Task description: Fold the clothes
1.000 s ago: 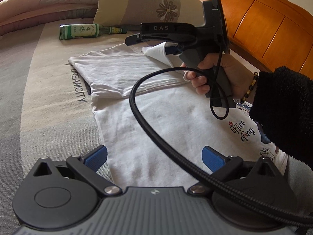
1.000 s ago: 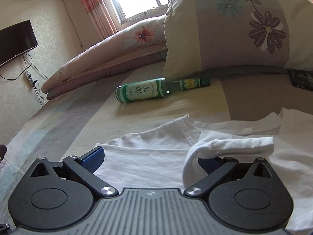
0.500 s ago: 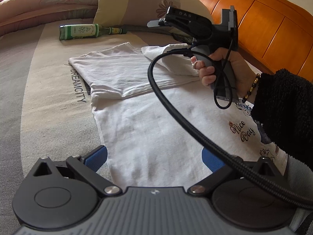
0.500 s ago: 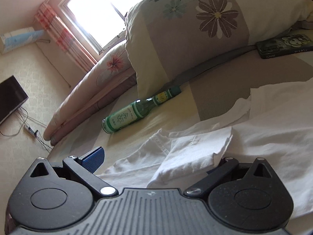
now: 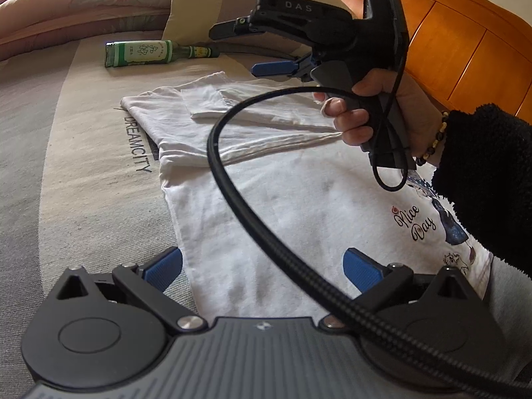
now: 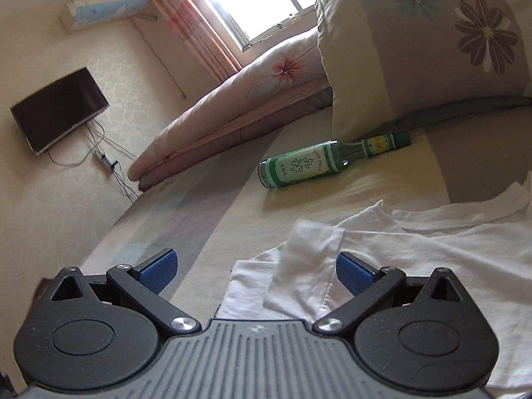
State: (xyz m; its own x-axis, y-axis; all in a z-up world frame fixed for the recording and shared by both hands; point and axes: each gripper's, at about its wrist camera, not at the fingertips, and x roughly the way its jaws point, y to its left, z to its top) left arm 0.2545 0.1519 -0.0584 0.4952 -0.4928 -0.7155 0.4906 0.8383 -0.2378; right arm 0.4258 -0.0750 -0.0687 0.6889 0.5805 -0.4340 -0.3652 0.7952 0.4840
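Observation:
A white T-shirt (image 5: 282,199) with a "Nice Day" print lies flat on the bed, its top part folded over. Its sleeve (image 5: 206,103) lies folded onto the shirt; in the right wrist view the sleeve (image 6: 309,266) sits just below and between the fingers. My left gripper (image 5: 262,266) is open and empty, low over the shirt's near hem. My right gripper (image 6: 256,271) is open and empty, held above the folded top part; in the left wrist view it (image 5: 252,50) hovers over the collar end.
A green glass bottle (image 5: 156,54) lies on the bedspread beyond the shirt, also in the right wrist view (image 6: 319,163). Flowered pillows (image 6: 425,46) and a rolled quilt (image 6: 232,106) lie behind it. A wooden headboard (image 5: 465,50) stands at the right. A black cable (image 5: 232,193) crosses the shirt.
My right gripper let go of the sleeve, which now lies flat on the shirt. It opened and lifted. The left gripper has not moved.

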